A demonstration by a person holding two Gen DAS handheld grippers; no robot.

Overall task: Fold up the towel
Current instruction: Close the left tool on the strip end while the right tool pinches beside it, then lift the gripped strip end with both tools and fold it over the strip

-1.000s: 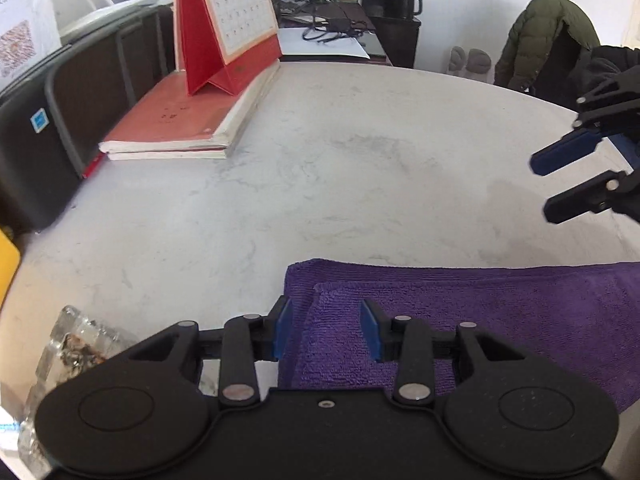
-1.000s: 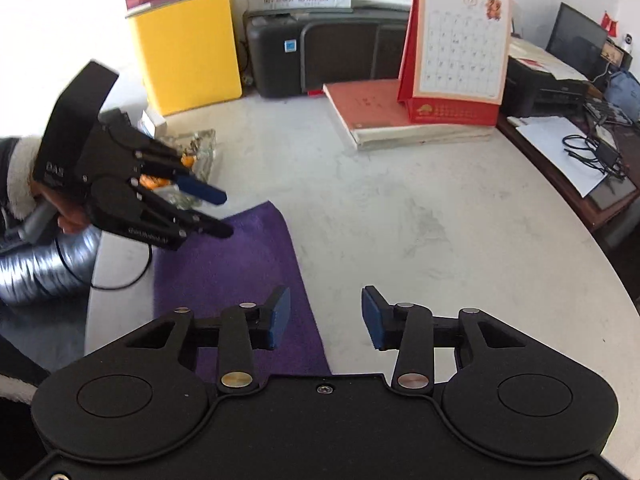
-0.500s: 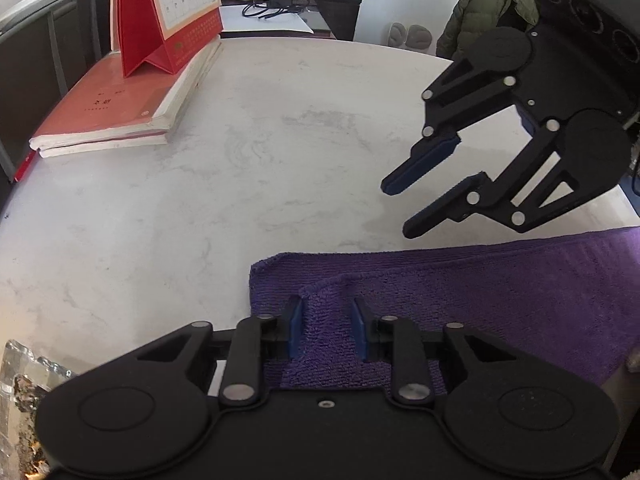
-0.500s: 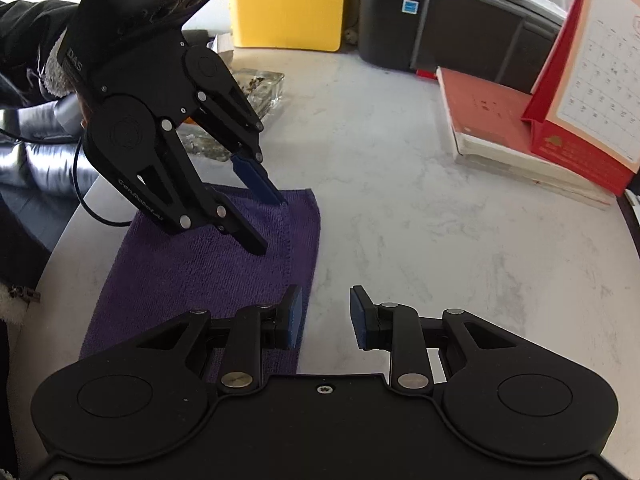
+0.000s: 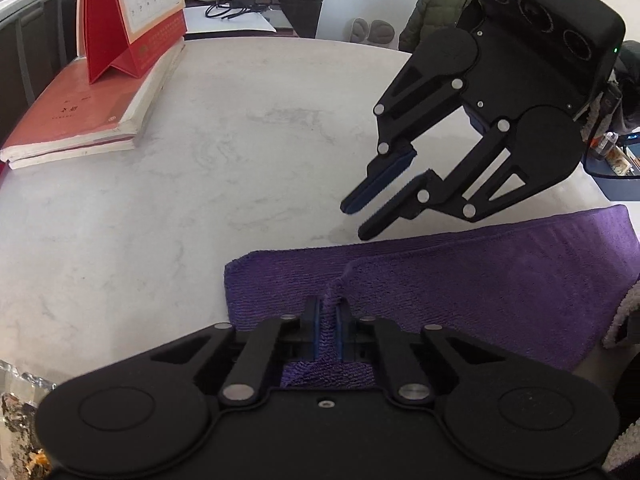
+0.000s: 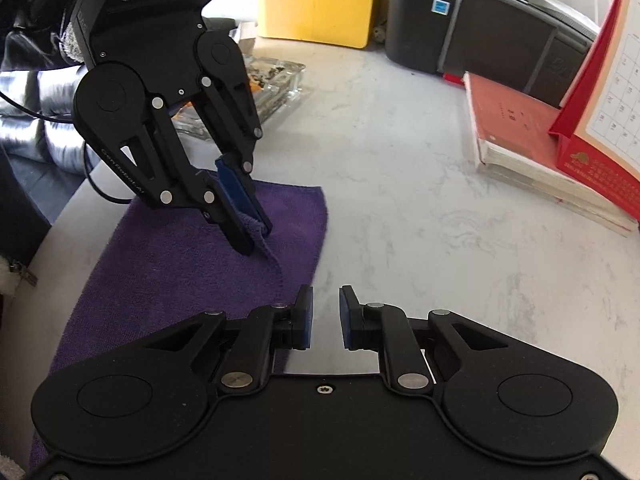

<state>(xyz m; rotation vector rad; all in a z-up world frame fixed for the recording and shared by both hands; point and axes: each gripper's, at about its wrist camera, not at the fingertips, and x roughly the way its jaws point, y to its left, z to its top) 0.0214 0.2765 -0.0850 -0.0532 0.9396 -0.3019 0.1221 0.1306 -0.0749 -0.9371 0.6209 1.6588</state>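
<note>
A: Since a second ago the left gripper (image 5: 328, 330) has closed from wide open onto the towel (image 5: 460, 280); a ridge of pile now stands pinched between its pads. The right gripper (image 5: 370, 210) has swung in over the table (image 5: 240, 160) beside the towel's far edge.

B: Right jaws?

A: Parted, narrow gap, nothing between them; tips above bare marble just off the towel's long edge.

B: Towel lies how?

A: Flat on the table's near edge, purple, already doubled, an upper layer stopping short of the lower one.

B: Handling?

A: Light, limp terry, likely grippy. It will sag and drag wherever unsupported. Judged best taken at a corner or hem through both layers, one gripper per end, rather than mid-cloth.
</note>
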